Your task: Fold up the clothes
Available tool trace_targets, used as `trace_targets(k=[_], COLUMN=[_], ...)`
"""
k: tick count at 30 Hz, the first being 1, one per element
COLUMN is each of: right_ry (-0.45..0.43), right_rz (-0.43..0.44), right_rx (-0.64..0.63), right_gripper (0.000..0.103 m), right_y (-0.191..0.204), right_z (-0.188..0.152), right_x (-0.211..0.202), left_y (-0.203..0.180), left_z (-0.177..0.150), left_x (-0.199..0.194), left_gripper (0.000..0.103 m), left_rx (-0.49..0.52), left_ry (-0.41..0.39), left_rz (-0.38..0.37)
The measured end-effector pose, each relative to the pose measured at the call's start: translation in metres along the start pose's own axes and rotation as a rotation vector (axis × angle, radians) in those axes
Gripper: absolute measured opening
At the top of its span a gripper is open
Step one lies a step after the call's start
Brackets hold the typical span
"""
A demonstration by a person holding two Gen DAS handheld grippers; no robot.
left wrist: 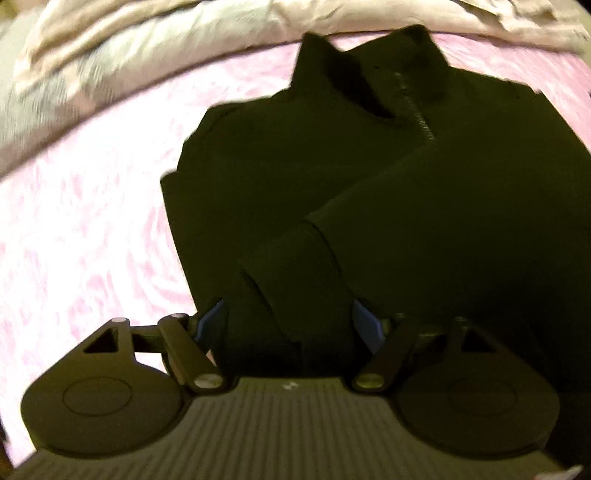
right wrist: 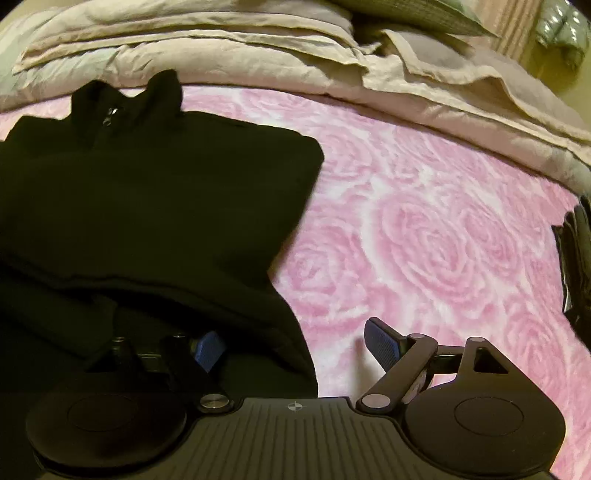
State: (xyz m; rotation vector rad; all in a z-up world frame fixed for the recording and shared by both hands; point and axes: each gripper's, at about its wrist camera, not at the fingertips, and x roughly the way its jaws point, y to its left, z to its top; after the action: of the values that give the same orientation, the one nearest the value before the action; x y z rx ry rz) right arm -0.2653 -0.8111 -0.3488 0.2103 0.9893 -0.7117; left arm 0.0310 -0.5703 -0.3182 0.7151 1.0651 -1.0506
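1. The jacket (left wrist: 332, 177) lies mid-frame on the bed (left wrist: 92, 240), sleeves folded in.
2. Left gripper (left wrist: 288, 325): jaws spread around the hem.
3. Right gripper (right wrist: 295, 347): jaws spread, empty.
4. The bottom-up fold remains.

Black jacket (right wrist: 147, 203), pink rose-patterned sheet (right wrist: 424, 229)

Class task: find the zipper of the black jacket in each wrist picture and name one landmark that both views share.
Left wrist: zipper upper centre-right, running below the collar.
Right wrist: zipper upper left, at the collar.
Shared landmark: the beige bedding bunched beyond the black jacket.
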Motion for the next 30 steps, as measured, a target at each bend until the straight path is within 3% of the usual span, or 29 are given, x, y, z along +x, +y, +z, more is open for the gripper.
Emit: trace_targets(k=[1, 2, 4, 6, 8, 10, 15, 20, 24, 30], right_ry=[-0.004, -0.009, -0.013, -0.016, -0.05, -0.043, -0.009, 0.038, 0.082, 0.137], right_rz=[-0.003, -0.005, -0.01, -0.02, -0.104, -0.115, -0.093, -0.078, -0.022, 0.049], right_rx=[-0.001, -0.001, -0.003, -0.022, -0.044, -0.008, 0.018, 0.059, 0.087, 0.052], right_gripper=[0.083, 0.083, 0.083, 0.083, 0.082, 0.083, 0.083, 0.083, 0.083, 0.083], right_y=[0.0, 0.001, 0.001, 0.002, -0.002, -0.009, -0.008, -0.012, -0.018, -0.02], right_z=[0.001, 0.002, 0.004, 0.006, 0.007, 0.005, -0.001, -0.024, -0.062, -0.108], right_x=[-0.001, -0.002, -0.002, -0.002, -0.006, -0.003, 0.007, -0.011, -0.034, -0.07], left_y=[0.003, 0.005, 0.003, 0.005, 0.014, 0.028, 0.019, 0.007, -0.014, -0.073], left_z=[0.0, 0.0, -0.001, -0.004, -0.008, -0.012, -0.012, -0.026, -0.062, -0.15], left_x=[0.002, 0.003, -0.002, -0.012, -0.022, -0.021, -0.01, -0.027, -0.05, -0.079], left_gripper=[0.027, 0.024, 0.006, 0.006, 0.006, 0.001, 0.002, 0.016, 0.031, 0.037], left_rx=[-0.028, -0.049, -0.04, -0.023, -0.035, -0.079, -0.036, -0.013, 0.021, 0.12], left_ry=[0.01, 0.014, -0.014, -0.048, -0.078, -0.061, -0.01, -0.019, -0.006, 0.057], left_rz=[-0.014, -0.022, -0.014, 0.004, 0.042, 0.062, 0.084, 0.115, 0.092, 0.069])
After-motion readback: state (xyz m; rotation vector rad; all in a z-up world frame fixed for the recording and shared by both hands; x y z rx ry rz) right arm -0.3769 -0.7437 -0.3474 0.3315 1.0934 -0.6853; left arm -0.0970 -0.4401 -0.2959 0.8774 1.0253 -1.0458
